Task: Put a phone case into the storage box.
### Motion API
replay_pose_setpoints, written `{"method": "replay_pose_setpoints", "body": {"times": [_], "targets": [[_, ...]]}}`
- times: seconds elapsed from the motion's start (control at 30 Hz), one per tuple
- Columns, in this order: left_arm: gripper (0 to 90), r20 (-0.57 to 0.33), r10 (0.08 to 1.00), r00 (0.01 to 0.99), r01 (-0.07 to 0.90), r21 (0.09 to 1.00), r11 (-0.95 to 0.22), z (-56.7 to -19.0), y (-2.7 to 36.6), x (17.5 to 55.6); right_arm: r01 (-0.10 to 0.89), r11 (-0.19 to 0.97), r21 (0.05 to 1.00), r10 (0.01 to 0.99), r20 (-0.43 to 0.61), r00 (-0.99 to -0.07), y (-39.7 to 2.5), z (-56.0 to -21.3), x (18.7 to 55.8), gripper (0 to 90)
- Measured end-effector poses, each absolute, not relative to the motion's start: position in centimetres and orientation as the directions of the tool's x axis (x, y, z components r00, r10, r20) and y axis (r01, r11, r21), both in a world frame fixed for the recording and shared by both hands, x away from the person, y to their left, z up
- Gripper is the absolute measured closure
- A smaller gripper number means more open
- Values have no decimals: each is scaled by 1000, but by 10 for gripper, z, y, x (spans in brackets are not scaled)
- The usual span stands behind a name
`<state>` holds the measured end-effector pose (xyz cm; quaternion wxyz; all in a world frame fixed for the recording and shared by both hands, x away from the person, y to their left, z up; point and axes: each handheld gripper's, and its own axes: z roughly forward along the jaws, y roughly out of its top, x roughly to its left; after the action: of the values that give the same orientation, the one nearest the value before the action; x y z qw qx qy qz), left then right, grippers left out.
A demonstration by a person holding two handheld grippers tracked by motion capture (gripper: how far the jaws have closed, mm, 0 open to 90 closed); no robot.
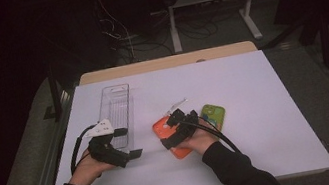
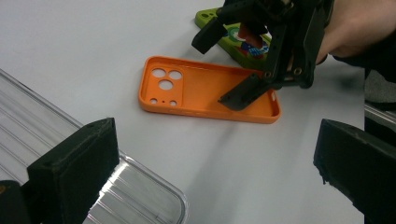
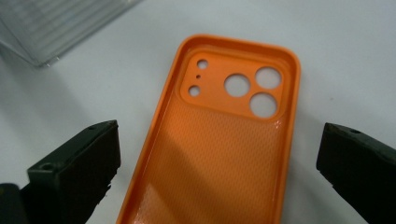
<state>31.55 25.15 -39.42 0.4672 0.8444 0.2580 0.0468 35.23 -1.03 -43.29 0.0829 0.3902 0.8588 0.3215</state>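
Orange plastic phone case (image 3: 224,144) lies hollow-up on the white surface (image 1: 253,88), dark room behind; my right gripper (image 3: 219,154) hovers spread wide over it, empty.

Lab/workshop: white surface (image 1: 256,107), loose cables (image 1: 117,34) on floor at 12 o'clock, adj. desk frame (image 1: 249,2), dark rm.

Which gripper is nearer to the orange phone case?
Right. The right gripper hangs open directly over the orange phone case, jaws either side of it. The left gripper sits apart, beside the clear tray.
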Motion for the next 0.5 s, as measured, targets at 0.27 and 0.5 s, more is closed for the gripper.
{"method": "replay_pose_setpoints", "body": {"times": [0.27,0.5], "targets": [[0,-163,479,863,393,812,-431,-394,251,316,626,510,589,733,82,-675,-6,-443,347,0],[0,-156,475,866,388,809,-442,-395,251,316,619,528,582,736,49,-675,-4,-446,342,36]]}}
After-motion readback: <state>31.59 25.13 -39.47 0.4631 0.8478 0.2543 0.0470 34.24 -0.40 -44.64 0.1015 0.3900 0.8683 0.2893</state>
